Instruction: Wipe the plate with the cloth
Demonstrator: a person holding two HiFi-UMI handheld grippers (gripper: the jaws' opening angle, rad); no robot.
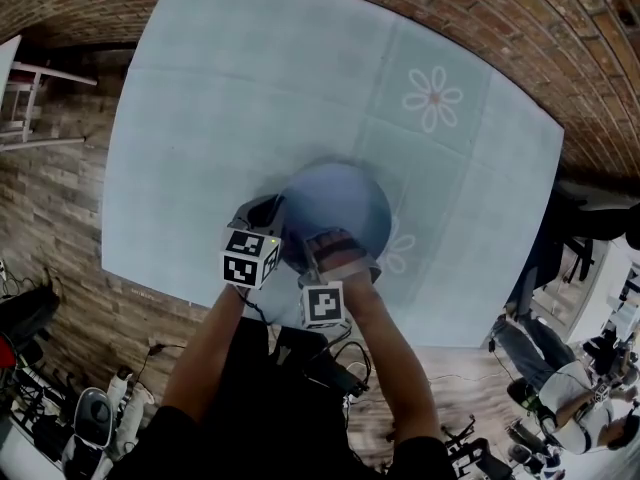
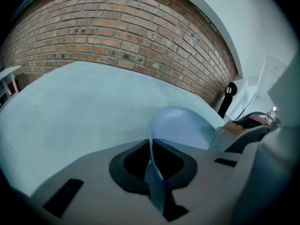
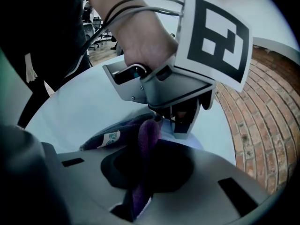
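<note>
small label [image 3: 108, 138] on cloth [image 3: 149, 134], print seemingly too blurred to read

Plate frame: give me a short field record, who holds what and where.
plate: blue, round, over the light blue table
left gripper: jaws shut on the plate rim
cloth: purple, white label, pinched in the right gripper
right gripper: jaws shut on the cloth, at the plate's near side, beside the left gripper
cloth touching plate: cannot tell

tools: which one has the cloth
The right tool: the purple cloth is pinched in its jaws. The left tool grips the blue plate by its rim instead.
</note>
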